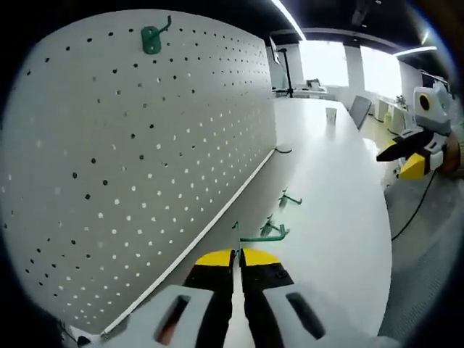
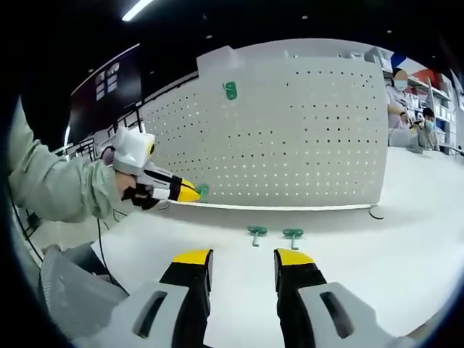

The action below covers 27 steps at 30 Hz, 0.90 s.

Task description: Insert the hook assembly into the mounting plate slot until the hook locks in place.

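A white pegboard (image 1: 130,167) stands upright on the table, with one green hook (image 1: 152,40) mounted near its top edge. My left gripper (image 1: 233,255) is shut on a green hook assembly (image 1: 248,237), low beside the board's base. In the right gripper view, the left gripper (image 2: 190,193) holds that hook (image 2: 204,191) close to the pegboard (image 2: 290,130), below the mounted hook (image 2: 230,90). Two loose green hooks (image 2: 257,232) (image 2: 293,233) lie on the table ahead of my right gripper (image 2: 243,259), which is open and holds nothing.
The long white table (image 1: 333,217) runs away from the board. A dark hook (image 2: 375,213) lies near the board's far end. A person's sleeve (image 2: 58,188) comes in from the left, with a cable below it. People sit at desks behind the board.
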### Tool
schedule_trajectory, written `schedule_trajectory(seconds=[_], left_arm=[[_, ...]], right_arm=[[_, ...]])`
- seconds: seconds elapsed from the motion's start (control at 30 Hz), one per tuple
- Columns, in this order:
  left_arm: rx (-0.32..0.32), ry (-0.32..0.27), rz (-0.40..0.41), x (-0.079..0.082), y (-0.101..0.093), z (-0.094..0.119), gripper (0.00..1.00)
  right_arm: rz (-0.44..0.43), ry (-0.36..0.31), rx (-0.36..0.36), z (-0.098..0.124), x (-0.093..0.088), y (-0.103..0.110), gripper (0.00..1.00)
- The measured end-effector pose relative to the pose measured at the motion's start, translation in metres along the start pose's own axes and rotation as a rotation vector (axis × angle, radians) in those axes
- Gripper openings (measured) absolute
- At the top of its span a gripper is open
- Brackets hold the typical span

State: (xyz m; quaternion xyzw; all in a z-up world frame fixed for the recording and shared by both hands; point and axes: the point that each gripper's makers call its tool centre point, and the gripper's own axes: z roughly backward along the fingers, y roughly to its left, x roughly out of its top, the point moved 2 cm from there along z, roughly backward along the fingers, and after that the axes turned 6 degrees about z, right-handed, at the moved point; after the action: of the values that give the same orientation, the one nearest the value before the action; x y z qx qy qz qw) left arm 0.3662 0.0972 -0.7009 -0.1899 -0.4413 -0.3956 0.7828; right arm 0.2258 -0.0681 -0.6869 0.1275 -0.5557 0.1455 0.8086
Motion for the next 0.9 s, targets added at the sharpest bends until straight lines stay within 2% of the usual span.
schedule_trajectory(seconds=[0.17,0.4,0.57,0.9], left_arm=[[0.016,-0.028,0.042,0.001,-0.006,0.012,0.03],[0.023,-0.068,0.047,0.007,-0.018,0.029,0.03],[0.012,-0.107,0.051,0.016,-0.035,0.042,0.03],[0.005,-0.153,0.079,0.02,-0.055,0.061,0.03]], right_arm=[[0.035,-0.003,0.01,0.0,0.002,0.004,0.32],[0.064,-0.002,0.029,-0.001,0.003,0.009,0.32],[0.092,0.001,0.053,-0.002,0.003,0.015,0.32],[0.143,-0.012,0.104,-0.002,0.008,0.029,0.32]])
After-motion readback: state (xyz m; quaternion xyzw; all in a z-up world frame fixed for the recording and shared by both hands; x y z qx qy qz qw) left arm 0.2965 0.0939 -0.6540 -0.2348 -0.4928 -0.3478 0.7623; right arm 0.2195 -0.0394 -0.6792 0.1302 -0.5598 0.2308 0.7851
